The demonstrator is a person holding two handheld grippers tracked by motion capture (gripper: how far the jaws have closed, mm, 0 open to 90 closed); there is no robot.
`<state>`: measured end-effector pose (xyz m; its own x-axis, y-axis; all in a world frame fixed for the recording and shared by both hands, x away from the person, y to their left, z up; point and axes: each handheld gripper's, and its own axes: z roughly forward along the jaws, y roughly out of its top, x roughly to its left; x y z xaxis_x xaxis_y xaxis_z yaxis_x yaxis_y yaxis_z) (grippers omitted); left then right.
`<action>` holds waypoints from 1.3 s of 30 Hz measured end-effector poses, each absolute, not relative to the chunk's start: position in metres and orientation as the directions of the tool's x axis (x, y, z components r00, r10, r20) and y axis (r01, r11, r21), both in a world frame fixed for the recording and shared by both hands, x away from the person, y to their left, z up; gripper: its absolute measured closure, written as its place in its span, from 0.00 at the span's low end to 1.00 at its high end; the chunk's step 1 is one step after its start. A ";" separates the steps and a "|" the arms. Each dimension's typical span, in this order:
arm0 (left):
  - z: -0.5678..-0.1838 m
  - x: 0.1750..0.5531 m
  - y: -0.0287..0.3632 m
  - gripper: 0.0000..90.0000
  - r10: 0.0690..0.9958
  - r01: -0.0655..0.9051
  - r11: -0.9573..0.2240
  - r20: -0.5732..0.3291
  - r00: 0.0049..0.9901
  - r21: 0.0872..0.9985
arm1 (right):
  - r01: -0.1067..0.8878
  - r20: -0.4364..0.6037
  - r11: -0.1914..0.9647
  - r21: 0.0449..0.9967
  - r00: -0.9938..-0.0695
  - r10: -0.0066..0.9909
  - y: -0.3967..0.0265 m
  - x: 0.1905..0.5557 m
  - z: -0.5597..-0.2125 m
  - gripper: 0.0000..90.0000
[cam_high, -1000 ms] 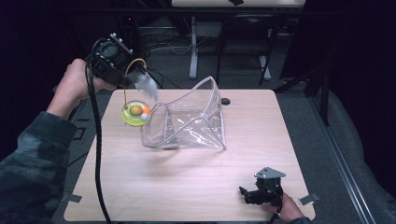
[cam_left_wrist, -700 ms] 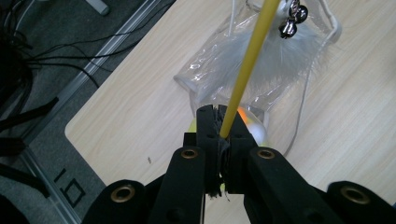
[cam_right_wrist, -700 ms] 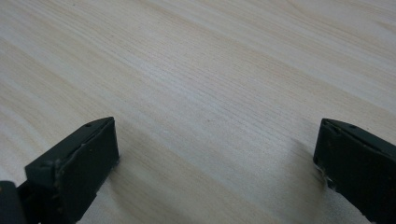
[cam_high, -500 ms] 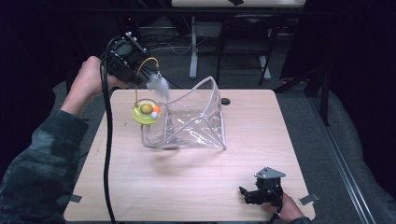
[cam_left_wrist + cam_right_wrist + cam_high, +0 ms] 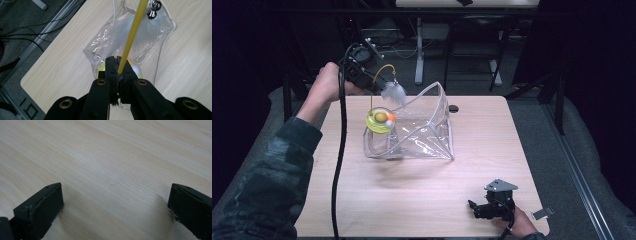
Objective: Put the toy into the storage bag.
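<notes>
A: High view first. Where is the toy relative to the clear bag (image 5: 422,135)?

B: The left gripper (image 5: 371,82), held in the person's left hand (image 5: 328,84), is raised above the bag's left end. It carries a cat toy (image 5: 381,120): a yellow wire arcs from the jaws, a white feather (image 5: 393,93) hangs at the wire's tip over the bag's open mouth, and a yellow-green disc with an orange ball hangs over the bag's left edge. The bag lies on its side on the wooden table (image 5: 412,195), mouth up and gaping.

A: And the right gripper (image 5: 474,210)?

B: It sits on the table well apart from the bag, toward the near right corner, in the person's right hand (image 5: 518,226).

A: Left gripper view next. State of the jaws?

B: They are clamped tight on the yellow wire (image 5: 132,32), which rises straight from between the tips. Beyond them the feather (image 5: 140,30) and two small metal bells (image 5: 152,11) hang above the bag (image 5: 105,47); the disc (image 5: 133,70) shows just behind the jaw tips, over the bag's near end.

A: Right gripper view?

B: The two jaws stand wide apart with nothing between them, low over bare table (image 5: 112,165).
</notes>
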<state>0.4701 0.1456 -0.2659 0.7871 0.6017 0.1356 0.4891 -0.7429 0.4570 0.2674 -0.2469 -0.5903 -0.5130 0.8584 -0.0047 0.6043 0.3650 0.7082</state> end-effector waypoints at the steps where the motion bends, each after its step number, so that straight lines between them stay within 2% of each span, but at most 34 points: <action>1: -0.267 0.471 0.145 0.97 0.600 0.491 -0.743 0.130 0.789 0.455 | 0.604 -0.003 0.365 0.709 -0.514 0.858 -0.247 0.267 -0.590 0.00; 16: -0.298 0.485 0.125 0.97 0.588 0.502 -0.734 0.058 0.807 0.457 | 0.604 -0.003 0.364 0.709 -0.514 0.858 -0.247 0.267 -0.590 0.00; 39: -0.342 0.491 0.104 0.97 0.557 0.500 -0.741 -0.005 0.830 0.447 | 0.604 0.008 0.358 0.712 -0.516 0.856 -0.247 0.267 -0.590 0.00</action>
<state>0.4906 0.1039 -0.3422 0.8302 0.5575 -0.0047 0.5004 -0.7413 0.4474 0.2670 -0.2467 -0.5904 -0.5164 0.8563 0.0079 0.6038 0.3576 0.7124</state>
